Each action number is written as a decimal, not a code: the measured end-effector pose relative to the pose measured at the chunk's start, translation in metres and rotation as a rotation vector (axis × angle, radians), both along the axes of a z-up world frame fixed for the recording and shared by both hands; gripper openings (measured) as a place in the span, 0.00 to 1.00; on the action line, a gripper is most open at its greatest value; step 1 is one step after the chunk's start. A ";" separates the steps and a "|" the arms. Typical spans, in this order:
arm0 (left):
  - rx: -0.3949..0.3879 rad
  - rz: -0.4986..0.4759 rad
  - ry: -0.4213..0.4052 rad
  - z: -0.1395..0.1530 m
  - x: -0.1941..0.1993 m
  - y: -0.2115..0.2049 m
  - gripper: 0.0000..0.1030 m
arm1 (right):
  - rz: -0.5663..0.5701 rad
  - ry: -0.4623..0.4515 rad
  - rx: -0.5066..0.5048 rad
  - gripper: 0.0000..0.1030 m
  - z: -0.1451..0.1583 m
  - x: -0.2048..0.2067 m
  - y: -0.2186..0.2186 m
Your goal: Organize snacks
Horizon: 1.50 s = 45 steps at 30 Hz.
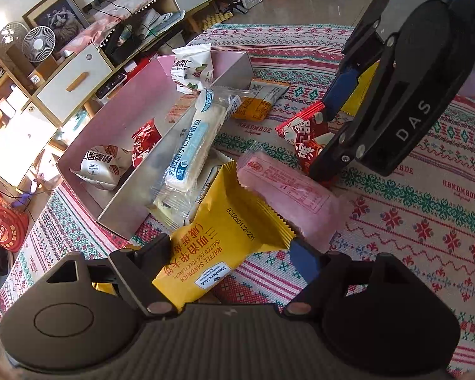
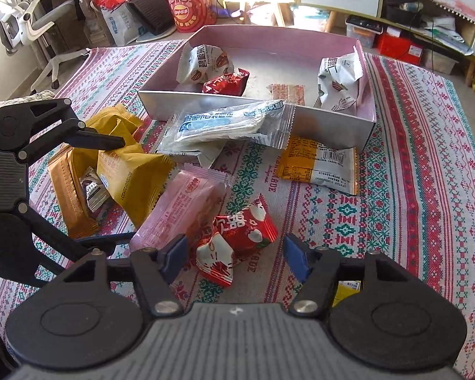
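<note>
A pink box (image 1: pixel 123 104) (image 2: pixel 361 126) holds several snack packets. Loose snacks lie on the patterned cloth in front of it. My left gripper (image 1: pixel 228 253) is open around a yellow waffle sandwich packet (image 1: pixel 224 231), which also shows in the right wrist view (image 2: pixel 133 171). A pink packet (image 1: pixel 288 193) (image 2: pixel 177 212) lies beside it. My right gripper (image 2: pixel 234 253) is open around two red-and-white candy packets (image 2: pixel 237 237), down at the cloth; it also shows in the left wrist view (image 1: pixel 329 136), over the same packets (image 1: pixel 304 136).
A clear-wrapped bread packet (image 1: pixel 196 139) (image 2: pixel 231 123) leans on the box's front wall. An orange-and-white packet (image 2: pixel 319 164) (image 1: pixel 259 101) lies by the box. A brown packet (image 2: pixel 69 190) lies at left. Cabinets, fans and bags surround the table.
</note>
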State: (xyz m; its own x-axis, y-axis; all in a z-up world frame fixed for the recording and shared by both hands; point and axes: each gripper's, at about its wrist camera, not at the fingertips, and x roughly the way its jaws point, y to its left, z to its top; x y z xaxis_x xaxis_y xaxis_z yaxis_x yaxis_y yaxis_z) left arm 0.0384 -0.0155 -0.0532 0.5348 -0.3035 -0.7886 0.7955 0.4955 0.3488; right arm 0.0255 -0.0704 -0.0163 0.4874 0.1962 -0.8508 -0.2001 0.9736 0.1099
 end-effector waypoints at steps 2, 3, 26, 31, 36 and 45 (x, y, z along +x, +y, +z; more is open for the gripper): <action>-0.001 0.005 -0.007 0.000 -0.003 0.002 0.82 | -0.001 0.006 -0.007 0.56 -0.003 0.001 0.001; -0.004 0.011 -0.012 0.001 -0.004 0.004 0.80 | -0.001 0.006 -0.006 0.56 -0.003 0.001 0.001; -0.051 0.225 -0.087 0.001 0.013 0.007 0.49 | 0.001 -0.038 -0.049 0.13 -0.007 0.007 0.004; -0.115 0.278 -0.040 0.008 0.015 0.012 0.47 | -0.011 -0.043 -0.030 0.11 -0.003 0.008 -0.001; -0.178 0.327 0.007 0.015 0.016 0.018 0.46 | -0.003 -0.043 -0.016 0.11 -0.001 0.008 -0.003; -0.270 0.397 0.085 0.024 0.017 0.025 0.45 | -0.035 -0.066 -0.005 0.44 -0.002 0.014 -0.005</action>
